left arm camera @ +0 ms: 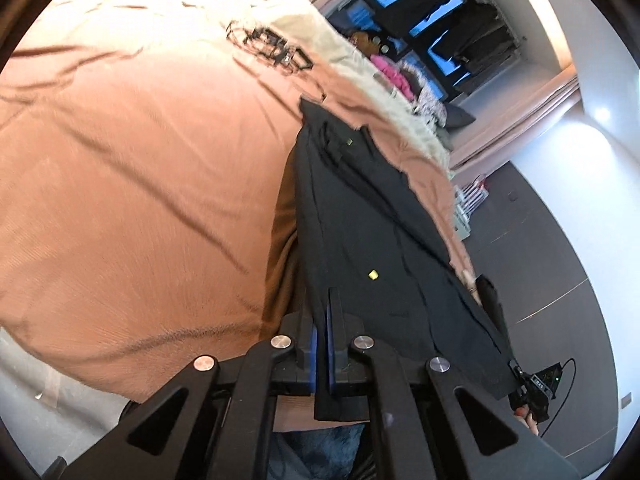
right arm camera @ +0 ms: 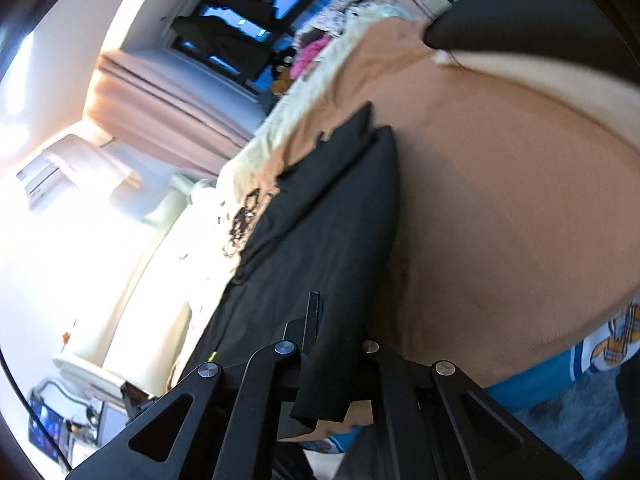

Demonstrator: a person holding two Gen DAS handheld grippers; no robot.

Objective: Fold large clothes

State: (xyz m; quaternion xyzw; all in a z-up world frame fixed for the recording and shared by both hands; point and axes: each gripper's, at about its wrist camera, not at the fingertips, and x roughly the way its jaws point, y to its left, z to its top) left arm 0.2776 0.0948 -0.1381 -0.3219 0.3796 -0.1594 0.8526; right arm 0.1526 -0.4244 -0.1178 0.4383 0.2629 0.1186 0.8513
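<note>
Each claw (left arm camera: 322, 312) is matte black, with angular linkage arms joined by round silver screws. The left claw's inner pads (left arm camera: 313, 360) are blue. The right claw (right arm camera: 320, 312) has the same black frame.

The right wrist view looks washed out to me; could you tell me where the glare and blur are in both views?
Right wrist view: glare whites out the left side beside the black garment; the sleeve at top right is blurred. Left wrist view: evenly lit, with slight smear on the orange cover.
</note>
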